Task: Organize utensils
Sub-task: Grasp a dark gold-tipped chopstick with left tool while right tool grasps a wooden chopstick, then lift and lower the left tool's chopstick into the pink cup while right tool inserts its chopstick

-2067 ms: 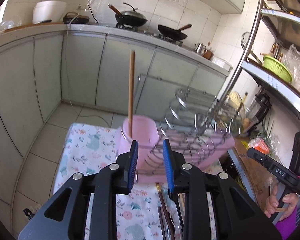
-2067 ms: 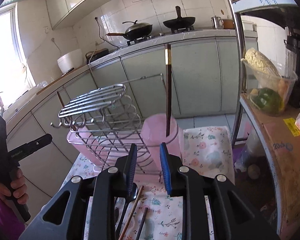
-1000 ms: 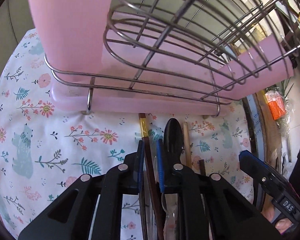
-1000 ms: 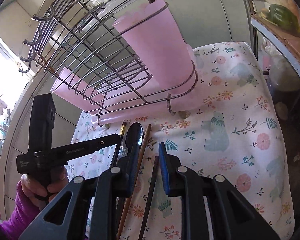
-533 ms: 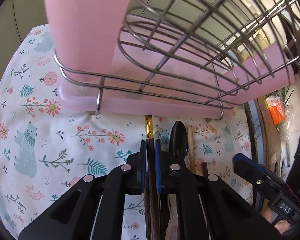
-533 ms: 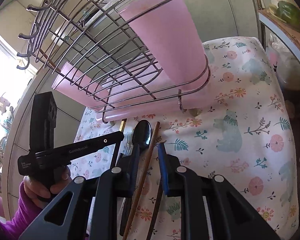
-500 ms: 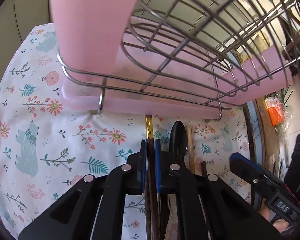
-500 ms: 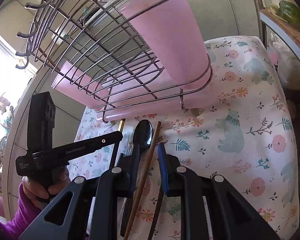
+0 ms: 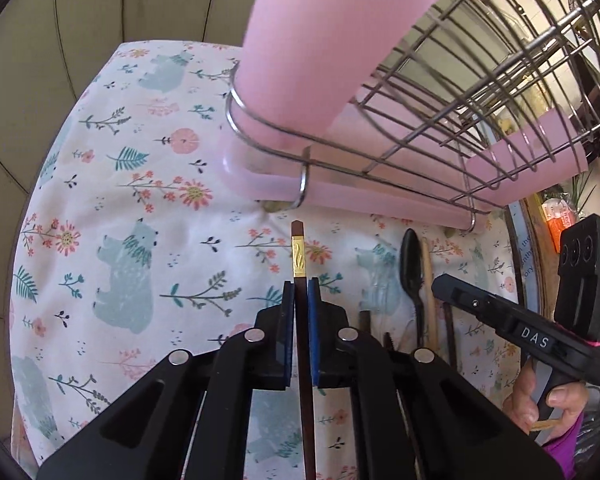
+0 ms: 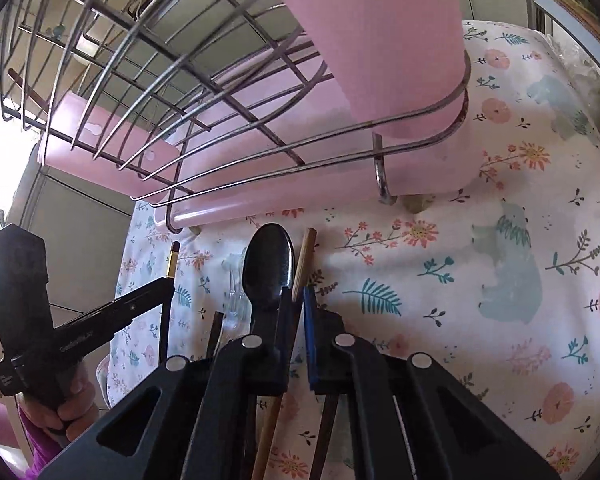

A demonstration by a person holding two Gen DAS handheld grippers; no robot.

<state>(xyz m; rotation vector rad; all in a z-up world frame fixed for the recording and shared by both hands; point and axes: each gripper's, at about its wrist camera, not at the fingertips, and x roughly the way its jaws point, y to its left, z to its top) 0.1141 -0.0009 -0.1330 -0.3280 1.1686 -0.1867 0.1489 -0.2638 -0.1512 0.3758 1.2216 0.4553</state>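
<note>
My left gripper is shut on a dark brown chopstick with a gold band, whose tip points at the pink utensil cup in the wire rack. To its right a black spoon and a light wooden chopstick lie on the floral cloth. In the right wrist view my right gripper is closing its jaws, and its pads press on that light wooden chopstick, just right of the black spoon. The dark chopstick shows at the left.
The wire rack stands on a pink drip tray close ahead, with the pink cup at its corner. More dark sticks lie under the right gripper. The cloth spreads to the right. Grey cabinets stand behind the table.
The left gripper has carried the dark chopstick to the left, away from the spoon. The right gripper has come down and its jaws have narrowed onto the light wooden chopstick.
</note>
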